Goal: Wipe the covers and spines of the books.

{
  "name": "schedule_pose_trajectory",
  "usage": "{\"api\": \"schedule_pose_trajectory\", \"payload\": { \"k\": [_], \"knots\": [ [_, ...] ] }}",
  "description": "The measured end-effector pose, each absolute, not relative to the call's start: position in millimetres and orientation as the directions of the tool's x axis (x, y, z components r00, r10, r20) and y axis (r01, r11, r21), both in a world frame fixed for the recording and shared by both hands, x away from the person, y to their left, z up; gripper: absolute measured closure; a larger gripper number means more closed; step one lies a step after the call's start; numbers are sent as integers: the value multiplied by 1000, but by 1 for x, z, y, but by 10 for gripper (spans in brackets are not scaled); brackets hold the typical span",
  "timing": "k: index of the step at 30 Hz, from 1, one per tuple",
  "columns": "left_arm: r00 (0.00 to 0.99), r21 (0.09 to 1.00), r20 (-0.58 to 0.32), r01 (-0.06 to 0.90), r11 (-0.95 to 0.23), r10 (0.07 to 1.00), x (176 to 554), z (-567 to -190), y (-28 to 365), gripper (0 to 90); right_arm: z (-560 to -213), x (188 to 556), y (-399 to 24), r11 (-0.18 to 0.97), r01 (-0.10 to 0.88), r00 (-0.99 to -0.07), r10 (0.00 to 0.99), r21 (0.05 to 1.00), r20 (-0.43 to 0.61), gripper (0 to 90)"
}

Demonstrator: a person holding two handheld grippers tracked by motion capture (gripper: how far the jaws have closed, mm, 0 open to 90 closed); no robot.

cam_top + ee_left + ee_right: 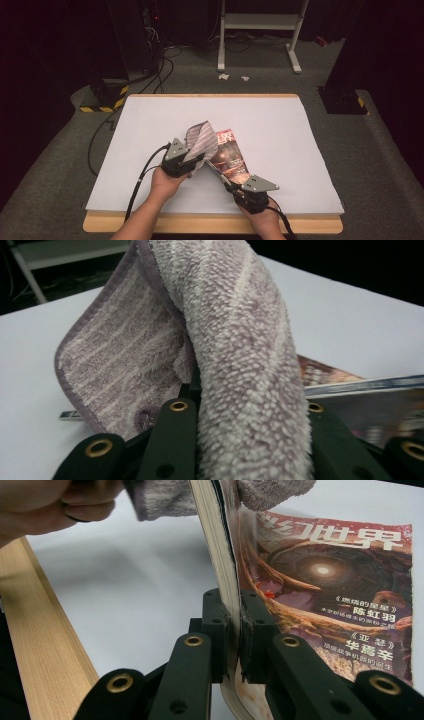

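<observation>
One towel wiping one magazine, a tool clamped on each

The left tool (192,161) is clamped on a striped grey towel (202,140), which stands up from its jaws and droops against the magazine (231,157). The right tool (231,187) is clamped on the magazine's near edge and tilts it up off the white tabletop (280,130), near its front middle. The grip is thin and on one edge only, so a firm push from the towel could likely bend the pages or pull the magazine out of the jaws. The towel's loose corner could also catch a page edge and crease it. Count: one towel, one magazine, two tools.
</observation>
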State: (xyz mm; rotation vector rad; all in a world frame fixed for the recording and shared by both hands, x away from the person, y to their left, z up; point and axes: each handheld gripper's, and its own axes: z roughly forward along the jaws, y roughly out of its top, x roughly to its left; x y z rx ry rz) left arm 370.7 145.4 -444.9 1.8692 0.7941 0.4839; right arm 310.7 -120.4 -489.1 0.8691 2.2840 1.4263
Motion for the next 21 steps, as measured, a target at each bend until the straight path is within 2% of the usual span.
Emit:
{"api": "schedule_pose_trajectory", "payload": {
  "k": [14, 21],
  "knots": [
    [767, 935, -36, 252, -250, 641, 328, -428, 120, 724, -491, 312, -119, 319, 332, -768, 638, 887, 58, 836],
    [776, 937, -27, 239, -254, 631, 320, -424, 115, 721, -491, 311, -119, 318, 332, -767, 639, 888, 58, 836]
  ]
}}
